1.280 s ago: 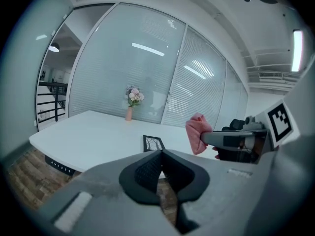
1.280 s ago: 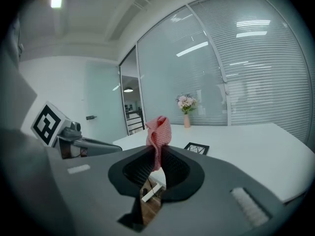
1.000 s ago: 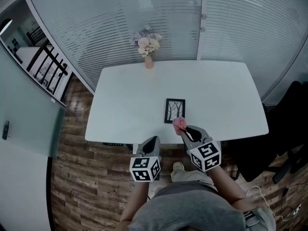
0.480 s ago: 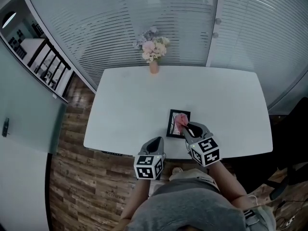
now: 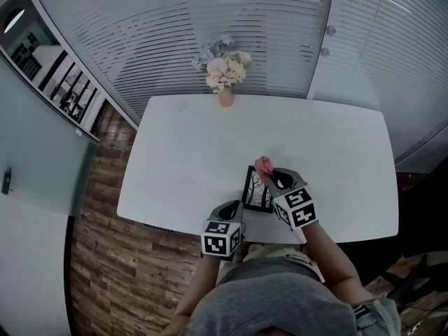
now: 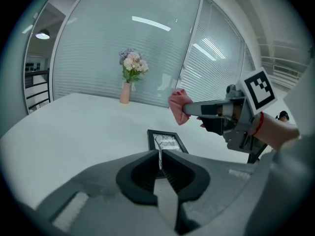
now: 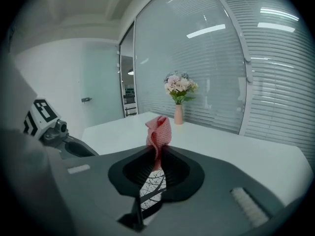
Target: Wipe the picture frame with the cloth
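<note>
Pink cloth (image 5: 263,164) pinched, bunched, in right tool (image 5: 270,176), poised above far end of picture frame (image 5: 256,192) lying flat near desk (image 5: 182,152) front, ready for wiping; left tool (image 5: 234,206) clenched empty, idle alongside.

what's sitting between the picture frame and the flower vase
Nothing: in the head view, the stretch of white table between the picture frame and the flower vase is bare. The pink cloth is only by the frame's far end.
</note>
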